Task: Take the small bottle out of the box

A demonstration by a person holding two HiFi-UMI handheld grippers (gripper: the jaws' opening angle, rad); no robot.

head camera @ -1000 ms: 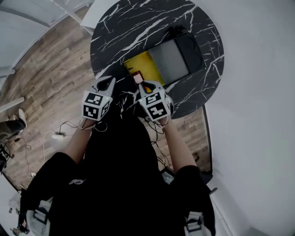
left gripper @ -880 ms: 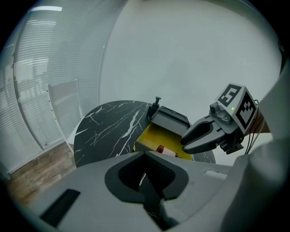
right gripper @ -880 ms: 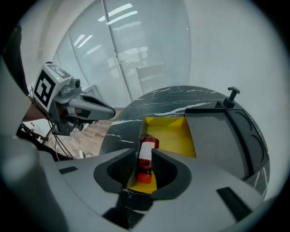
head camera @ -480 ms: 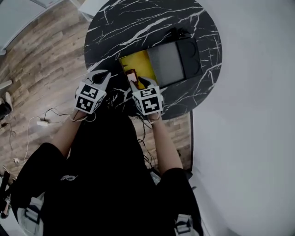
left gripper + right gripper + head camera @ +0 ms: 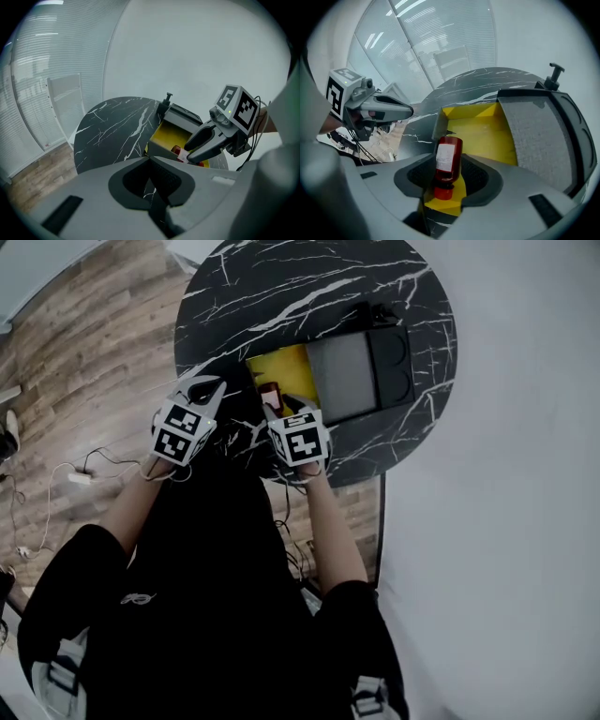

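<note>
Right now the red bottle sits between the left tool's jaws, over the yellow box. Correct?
No: the bottle sits in the right tool, whose jaws are opening around it; the right gripper view shows this. The left tool is shut with nothing in it. The bottle is over the yellow box, as stated.

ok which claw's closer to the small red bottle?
Right. The right claw has the small bottle between its jaws, which are opening, with the pads apparently off it. The left claw is shut, off to the bottle's left and outside the box.
</note>
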